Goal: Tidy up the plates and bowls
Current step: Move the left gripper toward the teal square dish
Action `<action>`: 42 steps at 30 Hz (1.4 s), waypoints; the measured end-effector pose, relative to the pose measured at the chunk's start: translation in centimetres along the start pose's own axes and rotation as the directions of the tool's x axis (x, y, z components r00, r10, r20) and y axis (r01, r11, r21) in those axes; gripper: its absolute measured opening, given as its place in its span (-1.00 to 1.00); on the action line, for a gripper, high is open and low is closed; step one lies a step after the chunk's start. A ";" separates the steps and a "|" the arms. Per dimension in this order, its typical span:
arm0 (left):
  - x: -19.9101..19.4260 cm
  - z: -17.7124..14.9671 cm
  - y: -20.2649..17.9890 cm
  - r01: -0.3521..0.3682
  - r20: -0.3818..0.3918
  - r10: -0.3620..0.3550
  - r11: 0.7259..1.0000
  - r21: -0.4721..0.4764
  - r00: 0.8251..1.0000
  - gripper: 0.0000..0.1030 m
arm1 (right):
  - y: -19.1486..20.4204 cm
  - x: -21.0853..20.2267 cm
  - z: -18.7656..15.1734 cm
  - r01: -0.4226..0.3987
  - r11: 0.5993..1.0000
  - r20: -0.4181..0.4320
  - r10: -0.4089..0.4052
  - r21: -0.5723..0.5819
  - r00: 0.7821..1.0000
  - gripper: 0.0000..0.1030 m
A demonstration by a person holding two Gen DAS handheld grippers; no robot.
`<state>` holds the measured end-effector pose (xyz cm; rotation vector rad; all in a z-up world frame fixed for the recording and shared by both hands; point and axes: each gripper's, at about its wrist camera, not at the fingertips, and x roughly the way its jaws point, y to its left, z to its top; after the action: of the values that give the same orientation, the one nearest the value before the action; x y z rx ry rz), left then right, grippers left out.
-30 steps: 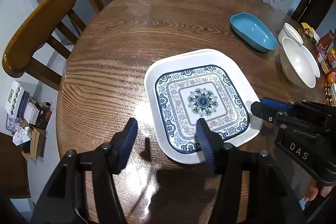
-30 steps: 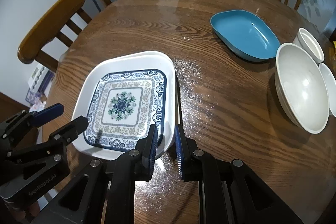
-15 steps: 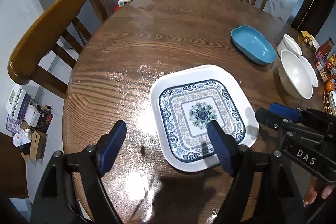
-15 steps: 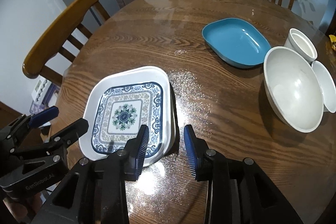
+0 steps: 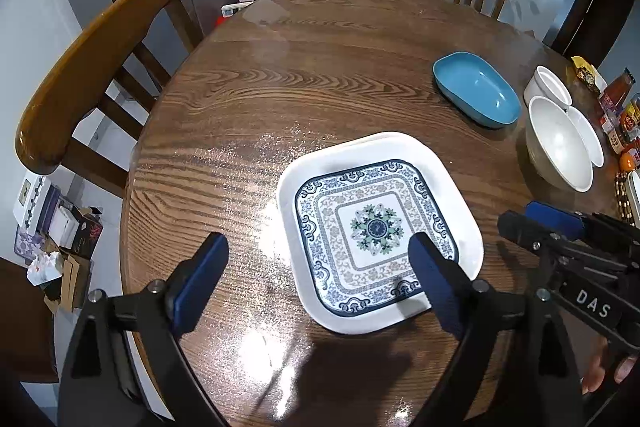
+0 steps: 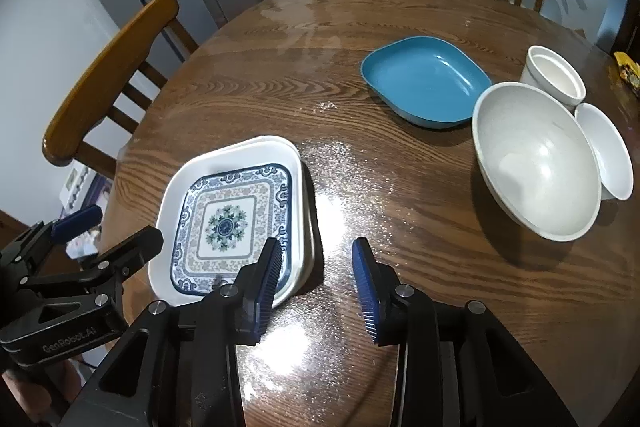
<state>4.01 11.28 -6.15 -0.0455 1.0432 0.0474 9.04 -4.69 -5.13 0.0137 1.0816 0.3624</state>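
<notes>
From the left wrist view, the left gripper (image 5: 318, 269) hangs above the round wooden worktop (image 5: 280, 99) with its fingers (image 5: 200, 279) spread wide and opening further, nothing pinched between them. The patterned square plate (image 5: 376, 231) lies flat near the worktop's near edge, seated on a plain white plate of the same shape whose rim peeps out at the far side. The right-hand finger hangs over the plate's near corner; whether it touches I cannot tell. Further back sits the blue dish (image 5: 476, 89), and to its right the large white bowl (image 5: 558, 143), a small white cup (image 5: 548, 87) and a shallow white bowl (image 5: 586, 135) huddle together. The right gripper (image 5: 560, 227) pokes in from the right edge.

From the right wrist view, the right gripper (image 6: 314, 277) has its fingers (image 6: 366, 287) parted and opening, with only bare worktop (image 6: 400, 187) between them. The patterned square plate (image 6: 232, 219) lies just left of the left-hand finger. The blue dish (image 6: 426, 81) sits well apart beyond; the large white bowl (image 6: 536, 159) touches the shallow white bowl (image 6: 608, 151), the small white cup (image 6: 554, 75) just behind them. The left gripper (image 6: 108, 231) shows at the lower left.
</notes>
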 end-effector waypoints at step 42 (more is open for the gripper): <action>6.4 11.6 -15.9 0.023 0.044 -0.022 1.000 -0.019 0.999 0.74 | -14.2 -4.2 -3.2 0.082 0.976 0.044 -0.093 0.204 0.995 -0.07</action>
<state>18.14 -3.79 -5.62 -0.0733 0.9979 0.0376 8.47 -19.80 -5.71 0.1548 1.0586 0.1708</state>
